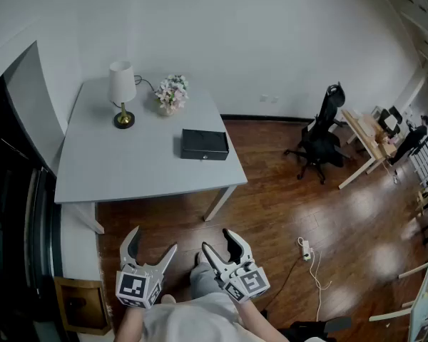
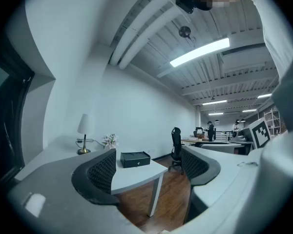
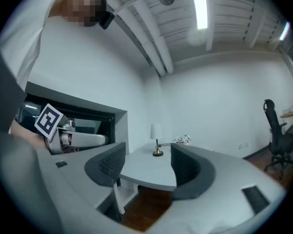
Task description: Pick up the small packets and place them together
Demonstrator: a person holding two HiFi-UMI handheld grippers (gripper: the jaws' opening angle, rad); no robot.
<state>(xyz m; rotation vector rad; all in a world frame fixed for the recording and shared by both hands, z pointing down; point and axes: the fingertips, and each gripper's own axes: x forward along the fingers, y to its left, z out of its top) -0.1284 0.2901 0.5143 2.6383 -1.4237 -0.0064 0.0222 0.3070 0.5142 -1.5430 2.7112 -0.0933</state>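
Observation:
No small packets show in any view. A black box (image 1: 205,144) lies on the white table (image 1: 128,169), toward its right side; the left gripper view also catches the black box (image 2: 135,159). My left gripper (image 1: 153,246) is held level over the floor, well short of the table's front edge, open with nothing between its fingers. My right gripper (image 1: 220,242) hangs beside it, also open and empty. In the left gripper view the left gripper (image 2: 147,168) frames the table corner. In the right gripper view the right gripper (image 3: 147,164) frames the tabletop and lamp.
A lamp (image 1: 122,91) and a small flower pot (image 1: 171,95) stand at the table's back. An office chair (image 1: 319,135) and a wooden desk (image 1: 367,137) stand at the right. A power strip with cable (image 1: 306,249) lies on the wooden floor. A dark cabinet (image 1: 14,226) lines the left.

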